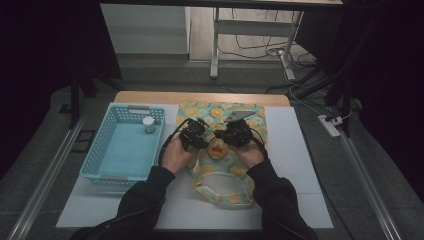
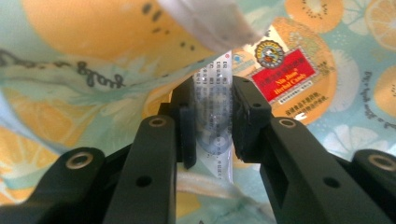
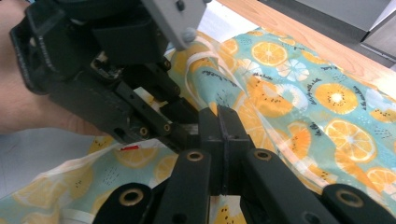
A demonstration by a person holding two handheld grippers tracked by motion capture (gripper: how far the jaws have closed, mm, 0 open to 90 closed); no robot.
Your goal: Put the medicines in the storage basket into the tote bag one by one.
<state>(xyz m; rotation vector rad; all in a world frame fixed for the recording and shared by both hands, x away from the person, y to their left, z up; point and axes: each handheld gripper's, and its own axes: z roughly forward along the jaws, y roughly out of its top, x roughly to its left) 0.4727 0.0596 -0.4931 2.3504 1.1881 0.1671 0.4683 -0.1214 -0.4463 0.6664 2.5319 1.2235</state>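
A round orange candy tin with a red label (image 1: 216, 148) (image 2: 285, 77) hangs over a teal cloth bag printed with orange slices (image 1: 220, 186) (image 2: 93, 46) (image 3: 303, 93). My left gripper (image 1: 199, 138) (image 2: 213, 100) is shut on the tin, its pads pressing on the two flat faces with the printed side wall showing between them. My right gripper (image 1: 227, 136) (image 3: 219, 116) is shut on the bag's cloth near its mouth and holds that edge up. The two grippers nearly touch above the bag's middle. A pale flap (image 2: 210, 23) of the bag hangs just above the tin.
A light blue plastic basket (image 1: 107, 172) stands left of the bag, with a small white bottle (image 1: 149, 124) in its far right corner. Everything rests on a white mat (image 1: 295, 165) over a wooden table (image 1: 200, 97). The bag's handles (image 1: 225, 197) lie toward the person.
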